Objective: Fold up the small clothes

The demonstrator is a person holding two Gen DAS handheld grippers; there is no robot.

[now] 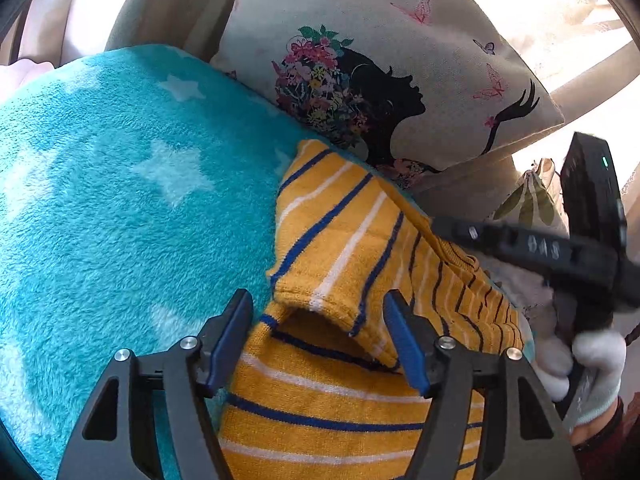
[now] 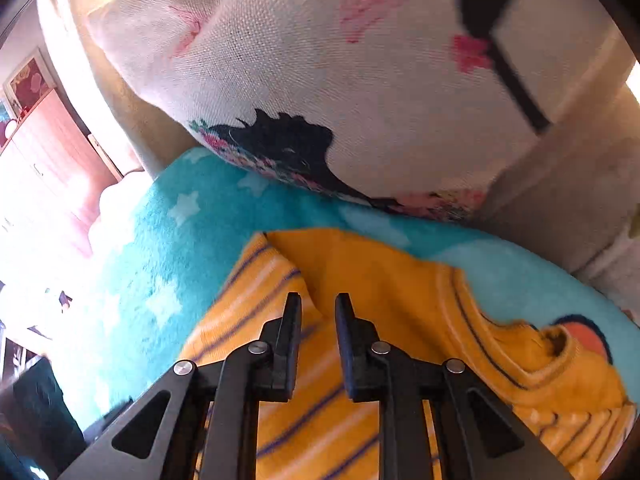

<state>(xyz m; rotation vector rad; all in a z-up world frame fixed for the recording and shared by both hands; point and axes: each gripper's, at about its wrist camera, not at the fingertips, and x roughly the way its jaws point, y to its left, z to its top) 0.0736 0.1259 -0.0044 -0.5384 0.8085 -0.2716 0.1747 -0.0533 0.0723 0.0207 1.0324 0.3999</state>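
Observation:
A yellow knit top with navy and white stripes lies on a turquoise star blanket. My left gripper is open, its blue pads on either side of a sleeve cuff and clear of it. At the right, a white-gloved hand holds my right gripper, which reaches in over the top's far edge. In the right wrist view, the right gripper hangs low over the top. Its jaws stand a narrow gap apart, and a fabric ridge runs into the gap. The neck opening lies to the right.
A cream pillow printed with a black silhouette and flowers leans on the blanket's far edge, right behind the top; it also fills the upper right wrist view. Beige sofa cushions rise behind. A wooden cabinet stands far left.

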